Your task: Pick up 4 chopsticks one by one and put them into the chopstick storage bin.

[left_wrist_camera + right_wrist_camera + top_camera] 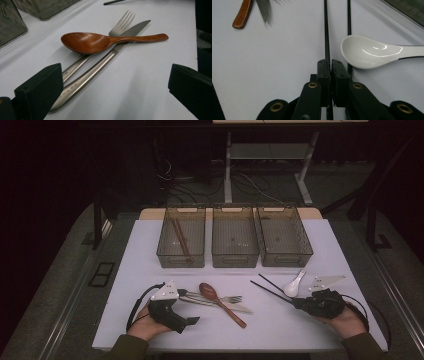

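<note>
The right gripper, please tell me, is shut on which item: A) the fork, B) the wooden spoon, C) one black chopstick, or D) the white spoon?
C: in the right gripper view, the right gripper is shut on one black chopstick, with the white spoon lying free beside it.

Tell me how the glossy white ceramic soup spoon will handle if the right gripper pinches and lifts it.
The glossy white ceramic soup spoon looks glazed, so flat pads may slip on it. Its rounded bowl suggests it could rock or pivot when nudged. Being ceramic, it is probably stiff but chip-prone. The right gripper is shut on one thin black chopstick.
</note>
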Motion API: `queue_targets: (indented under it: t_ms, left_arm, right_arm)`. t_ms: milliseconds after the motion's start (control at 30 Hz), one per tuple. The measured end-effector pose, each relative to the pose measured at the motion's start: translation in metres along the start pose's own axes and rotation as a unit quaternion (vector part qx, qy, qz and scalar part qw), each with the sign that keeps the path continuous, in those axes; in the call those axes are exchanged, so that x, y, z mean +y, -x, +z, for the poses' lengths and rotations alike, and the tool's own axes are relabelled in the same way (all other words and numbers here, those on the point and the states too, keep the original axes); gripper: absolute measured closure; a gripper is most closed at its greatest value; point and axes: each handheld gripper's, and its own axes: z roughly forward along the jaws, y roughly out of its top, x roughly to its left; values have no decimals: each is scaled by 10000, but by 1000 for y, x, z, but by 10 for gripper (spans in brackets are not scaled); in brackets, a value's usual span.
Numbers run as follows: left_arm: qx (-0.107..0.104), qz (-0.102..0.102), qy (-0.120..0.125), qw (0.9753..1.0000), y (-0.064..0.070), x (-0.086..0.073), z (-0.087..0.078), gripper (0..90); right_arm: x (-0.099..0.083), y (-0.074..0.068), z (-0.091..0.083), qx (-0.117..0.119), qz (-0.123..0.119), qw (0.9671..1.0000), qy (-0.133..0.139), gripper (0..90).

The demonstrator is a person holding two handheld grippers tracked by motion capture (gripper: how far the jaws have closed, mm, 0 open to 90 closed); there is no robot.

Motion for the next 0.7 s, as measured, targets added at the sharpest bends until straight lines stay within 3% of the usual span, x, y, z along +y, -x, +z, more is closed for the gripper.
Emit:
queue_targets:
  t_ms: [700]
  left_arm:
    - [0, 2, -10, 10000, 0, 0, 0, 0]
  right_arm:
    - [16, -3, -6, 99, -1, 9993, 373, 859]
